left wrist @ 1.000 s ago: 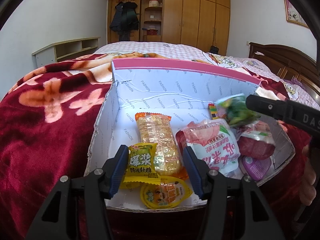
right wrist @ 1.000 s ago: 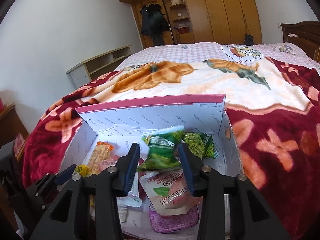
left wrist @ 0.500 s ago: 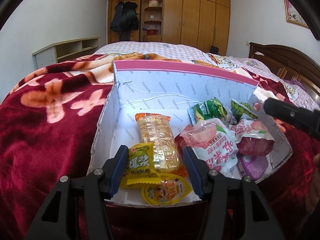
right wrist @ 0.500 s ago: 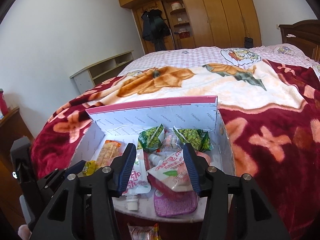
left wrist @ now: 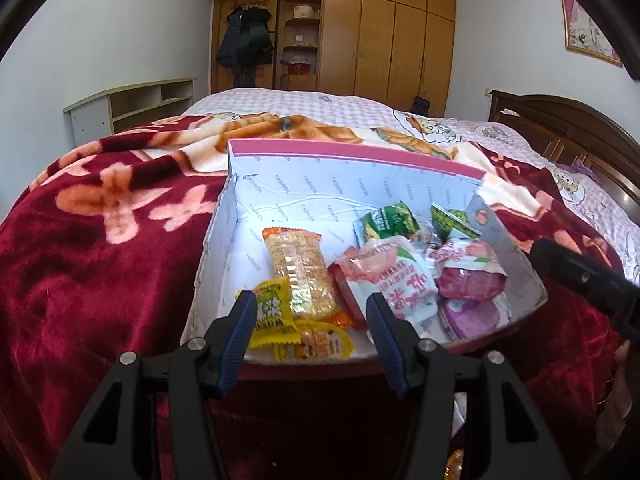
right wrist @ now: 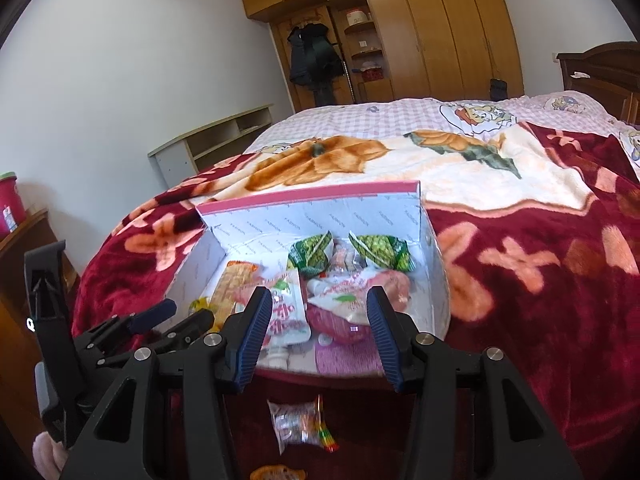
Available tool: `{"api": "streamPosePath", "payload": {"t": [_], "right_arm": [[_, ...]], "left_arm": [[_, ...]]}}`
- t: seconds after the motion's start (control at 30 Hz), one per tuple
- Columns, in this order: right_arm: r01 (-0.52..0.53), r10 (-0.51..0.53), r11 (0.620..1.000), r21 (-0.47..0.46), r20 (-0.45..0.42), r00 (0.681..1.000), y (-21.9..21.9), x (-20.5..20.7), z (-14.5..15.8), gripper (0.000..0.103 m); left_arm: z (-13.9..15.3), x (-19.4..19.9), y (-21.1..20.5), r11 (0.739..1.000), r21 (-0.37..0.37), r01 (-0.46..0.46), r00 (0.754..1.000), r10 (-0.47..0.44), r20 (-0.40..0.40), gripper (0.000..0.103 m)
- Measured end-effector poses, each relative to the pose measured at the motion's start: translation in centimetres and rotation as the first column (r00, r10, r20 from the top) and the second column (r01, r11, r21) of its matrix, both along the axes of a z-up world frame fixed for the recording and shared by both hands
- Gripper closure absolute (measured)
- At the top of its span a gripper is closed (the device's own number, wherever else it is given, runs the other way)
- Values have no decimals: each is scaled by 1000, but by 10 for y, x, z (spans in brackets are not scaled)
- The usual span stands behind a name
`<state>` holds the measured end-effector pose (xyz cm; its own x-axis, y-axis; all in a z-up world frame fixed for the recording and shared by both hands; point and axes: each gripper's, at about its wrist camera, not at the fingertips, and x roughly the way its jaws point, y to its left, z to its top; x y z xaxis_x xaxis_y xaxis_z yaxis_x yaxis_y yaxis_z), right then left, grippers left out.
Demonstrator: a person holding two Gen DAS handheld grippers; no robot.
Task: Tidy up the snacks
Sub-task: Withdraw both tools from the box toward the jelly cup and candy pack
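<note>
— Left wrist view: an open box (left wrist: pixel 360 184), white inside with a pink rim, lying on the red flowered blanket (left wrist: pixel 100 260). Holding what?

— Snacks, loosely piled. On the left half, a long orange wafer packet (left wrist: pixel 298 272) laid lengthwise. A yellow candy packet (left wrist: pixel 272 316) touching its near end, and a yellow jelly cup (left wrist: pixel 316 344) just in front, against the near wall.

— And the right half?

— Crowded. A white-and-pink drink pouch (left wrist: pixel 400 284) leaning over a red packet (left wrist: pixel 344 280), a purple jelly cup (left wrist: pixel 472 316) in the near right corner, two green packets (left wrist: pixel 390 220) by the far wall.

— Anything outside the box?

— Seen from the right wrist only: a clear packet (right wrist: pixel 298 424) on the blanket, just before the near wall.

— Left gripper (left wrist: pixel 311 299)?

— Poised at the near edge of the box on the left side, jaws apart, nothing between the blue pads. Candy packet and wafer packet showing through the gap.

— Right gripper (right wrist: pixel 319 293)?

— Also at the near edge, on the right side. Jaws just been opening, apart now, clamped on nothing.

— Farther out?

— A pink checked bedsheet (left wrist: pixel 304 100) beyond the blanket, a dark wooden headboard (left wrist: pixel 568 128) to the right, a wooden wardrobe (left wrist: pixel 380 40) on the far wall, a low open shelf (left wrist: pixel 132 108) by the left wall.
</note>
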<state>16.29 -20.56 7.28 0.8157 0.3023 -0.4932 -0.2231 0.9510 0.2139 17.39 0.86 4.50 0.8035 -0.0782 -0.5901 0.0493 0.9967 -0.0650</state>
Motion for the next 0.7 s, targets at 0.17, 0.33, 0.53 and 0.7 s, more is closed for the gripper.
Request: {"api": "streamPosePath", "payload": {"t": [0.17,0.33,0.53,0.7], "right_arm": [[-5,5,1000,11,-11,1000,-5,-15,-4,52],[3,-2,1000,28,-21,1000,-11,-29,-9,52],[5,-3,999,45,-44,999,-17,-46,-17,52],[16,-13,999,46,-66,998,-19,-59,-25,52]], "left_arm": [[1,-13,-2,1000,-10,11,1000,-11,-13,43],[-2,-25,-3,1000,-17,25,999,-26,-30,43],[-9,-37,-6,998,-45,47,996,-50,-68,43],[-18,-48,-13,996,-52,75,992,-80,-99,43]]}}
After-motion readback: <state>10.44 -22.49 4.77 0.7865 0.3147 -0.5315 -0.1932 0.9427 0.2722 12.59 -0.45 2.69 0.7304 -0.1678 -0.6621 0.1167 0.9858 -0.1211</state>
